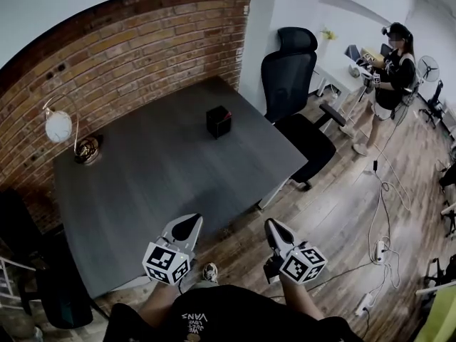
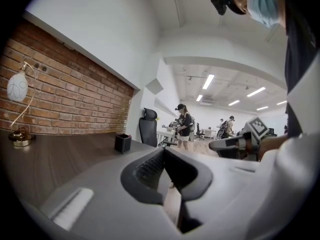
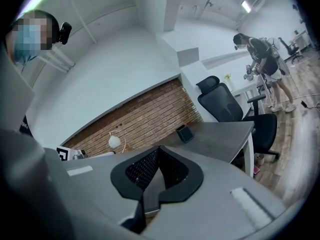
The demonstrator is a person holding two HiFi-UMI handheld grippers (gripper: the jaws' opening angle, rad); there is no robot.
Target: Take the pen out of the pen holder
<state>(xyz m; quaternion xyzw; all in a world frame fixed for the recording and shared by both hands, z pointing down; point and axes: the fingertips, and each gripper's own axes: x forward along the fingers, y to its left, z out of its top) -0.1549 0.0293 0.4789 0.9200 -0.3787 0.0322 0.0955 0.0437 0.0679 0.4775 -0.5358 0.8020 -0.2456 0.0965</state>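
Observation:
A small black pen holder [image 1: 218,122] stands alone toward the far side of the dark grey table [image 1: 142,184]; no pen can be made out in it from here. It also appears in the left gripper view as the holder [image 2: 122,143] and in the right gripper view as the holder [image 3: 184,133], far ahead of both jaws. My left gripper [image 1: 189,224] hovers over the table's near edge, shut with nothing in it. My right gripper [image 1: 274,228] is beside it over the wooden floor, just off the table; its jaws meet, holding nothing. Both point toward the table.
A globe desk lamp [image 1: 60,127] stands at the table's left end by the brick wall [image 1: 128,41]. A black office chair [image 1: 293,77] sits at the table's far right corner. A person [image 1: 394,70] stands at a white desk beyond. Cables and power strips [image 1: 377,251] lie on the floor at right.

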